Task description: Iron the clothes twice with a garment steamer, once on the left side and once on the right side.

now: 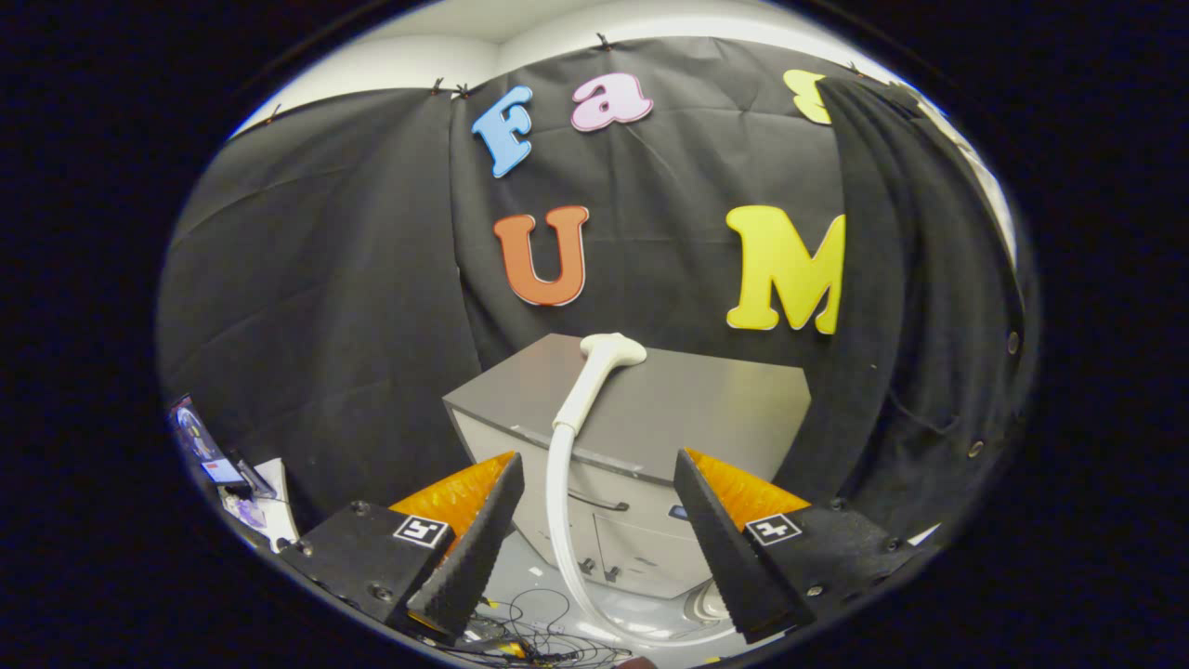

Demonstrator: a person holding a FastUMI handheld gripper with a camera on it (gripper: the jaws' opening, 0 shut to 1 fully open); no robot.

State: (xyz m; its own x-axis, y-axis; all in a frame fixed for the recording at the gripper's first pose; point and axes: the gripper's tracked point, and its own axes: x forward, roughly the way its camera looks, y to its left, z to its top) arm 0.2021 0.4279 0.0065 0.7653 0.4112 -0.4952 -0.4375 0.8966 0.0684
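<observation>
Fingers (599, 520) spread wide, grasping nothing; steamer head (602, 372) lies on the grey cabinet (725, 409) top near its front edge, just beyond them, hose (557, 520) looping down between the fingers. Head — likely light, rigid, smooth plastic; best gripped mid-handle; hose will drag.

Fisheye camera riding on the wide-open gripper (599, 492), looking forward and slightly down between its fingers toward a grey cabinet (706, 409) near ahead, perhaps from just above its top edge.

Grey cabinet (706, 409), floor cables (529, 632)
</observation>
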